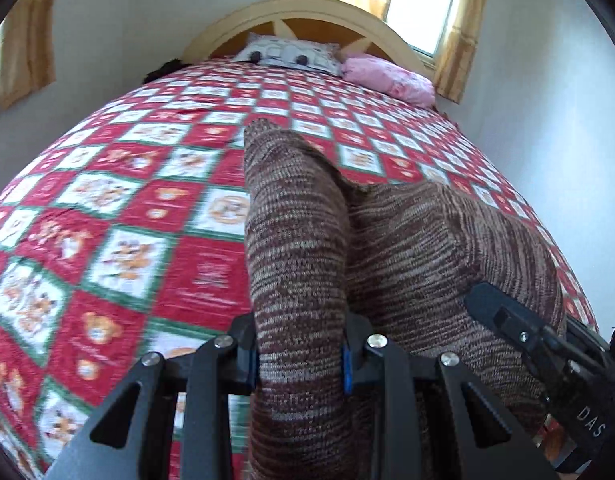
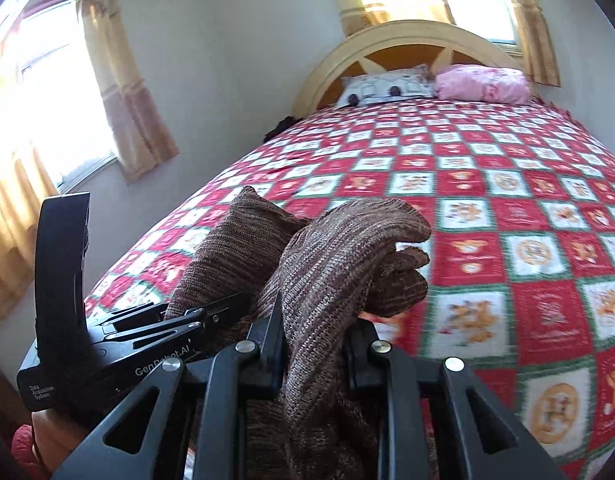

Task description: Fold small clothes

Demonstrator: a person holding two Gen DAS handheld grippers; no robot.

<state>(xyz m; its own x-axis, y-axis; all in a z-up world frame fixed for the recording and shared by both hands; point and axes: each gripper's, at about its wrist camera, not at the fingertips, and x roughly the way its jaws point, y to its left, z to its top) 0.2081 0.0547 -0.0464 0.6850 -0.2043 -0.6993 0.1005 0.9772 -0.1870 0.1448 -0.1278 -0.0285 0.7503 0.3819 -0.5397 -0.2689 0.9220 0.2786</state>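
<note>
A bed [image 2: 487,184] covered by a red, white and green checked quilt [image 1: 119,216] with teddy-bear squares. At its far end, twelve o'clock, a white patterned pillow [image 2: 387,88] and, at one o'clock, a pink pillow [image 2: 481,82] lie side by side against the arched wooden headboard [image 2: 403,36].

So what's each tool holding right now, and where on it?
Both grip the brown knit garment: left tool on a bunched fold, right tool on another gathered fold beside it.
</note>
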